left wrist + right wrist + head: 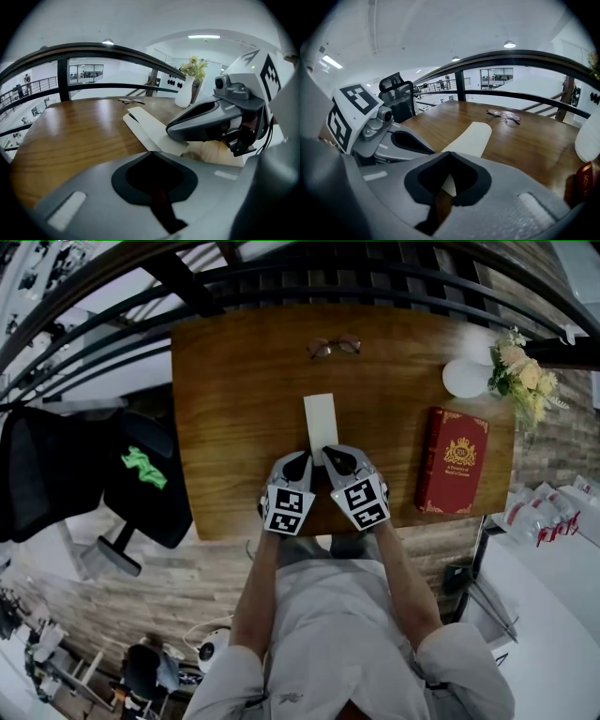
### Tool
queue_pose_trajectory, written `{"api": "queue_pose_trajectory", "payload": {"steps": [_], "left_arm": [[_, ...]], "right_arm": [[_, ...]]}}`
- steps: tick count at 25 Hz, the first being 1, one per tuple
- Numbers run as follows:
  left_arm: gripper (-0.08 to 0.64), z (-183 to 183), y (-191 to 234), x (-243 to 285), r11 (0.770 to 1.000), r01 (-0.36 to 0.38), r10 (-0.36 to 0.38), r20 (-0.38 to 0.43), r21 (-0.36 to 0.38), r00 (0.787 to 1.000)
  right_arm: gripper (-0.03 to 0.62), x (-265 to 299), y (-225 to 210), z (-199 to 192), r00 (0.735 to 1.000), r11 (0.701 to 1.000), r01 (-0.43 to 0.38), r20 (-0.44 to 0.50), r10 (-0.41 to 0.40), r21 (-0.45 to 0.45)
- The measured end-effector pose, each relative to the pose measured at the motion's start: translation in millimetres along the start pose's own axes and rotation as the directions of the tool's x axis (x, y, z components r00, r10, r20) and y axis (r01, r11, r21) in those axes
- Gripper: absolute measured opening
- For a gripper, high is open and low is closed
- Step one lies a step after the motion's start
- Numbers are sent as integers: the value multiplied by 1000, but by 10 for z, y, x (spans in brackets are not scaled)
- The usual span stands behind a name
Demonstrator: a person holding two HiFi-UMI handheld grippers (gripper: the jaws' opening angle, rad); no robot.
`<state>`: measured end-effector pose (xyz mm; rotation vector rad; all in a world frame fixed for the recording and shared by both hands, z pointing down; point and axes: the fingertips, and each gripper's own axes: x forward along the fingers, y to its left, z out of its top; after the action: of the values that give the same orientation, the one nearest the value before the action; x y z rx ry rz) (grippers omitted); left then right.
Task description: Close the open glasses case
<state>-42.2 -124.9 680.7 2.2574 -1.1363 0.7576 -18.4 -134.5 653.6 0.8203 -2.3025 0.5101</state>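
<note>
My left gripper (pixel 298 463) and right gripper (pixel 336 456) sit side by side at the near edge of the wooden table (pixel 234 427), both pointing away from me. The left one's jaws are pressed together at the tips and hold nothing; only the dark hollow behind the tips shows. The right one's jaws are also together at the tips and grip nothing, and through the hollow behind them I see a sliver of white case and wood.

Just beyond the tips lies the white glasses case (pixel 320 418), flat on the middle of the table with its long side running near to far. My right gripper's tip overlaps the near end of the case; I cannot tell whether it touches. My left tip is just left of that same end. From the left gripper view the case reads as two flat white layers, one stepped out from under the other.

To the right, well apart from the case, lies a red book (pixel 454 461). Farther right stands a white vase (pixel 464 379) holding pale flowers (pixel 521 369). At the far edge, in line with the case, rests a pair of glasses (pixel 335 346). Off the table's left side stands a black office chair (pixel 141 493), and a dark railing (pixel 309 282) runs beyond the far edge.
</note>
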Motion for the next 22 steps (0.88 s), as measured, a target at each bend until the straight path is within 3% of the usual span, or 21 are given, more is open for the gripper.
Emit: {"api": "queue_pose_trajectory", "payload": {"steps": [9, 22], "left_arm": [[20, -47, 59, 7, 998, -33, 34, -38, 44, 999], [20, -68, 59, 18, 998, -26, 29, -61, 49, 998]], "right_arm": [[3, 45, 21, -29, 1000, 1000, -5, -26, 5, -21], [3, 72, 21, -24, 999, 1000, 2, -38, -3, -30]]}}
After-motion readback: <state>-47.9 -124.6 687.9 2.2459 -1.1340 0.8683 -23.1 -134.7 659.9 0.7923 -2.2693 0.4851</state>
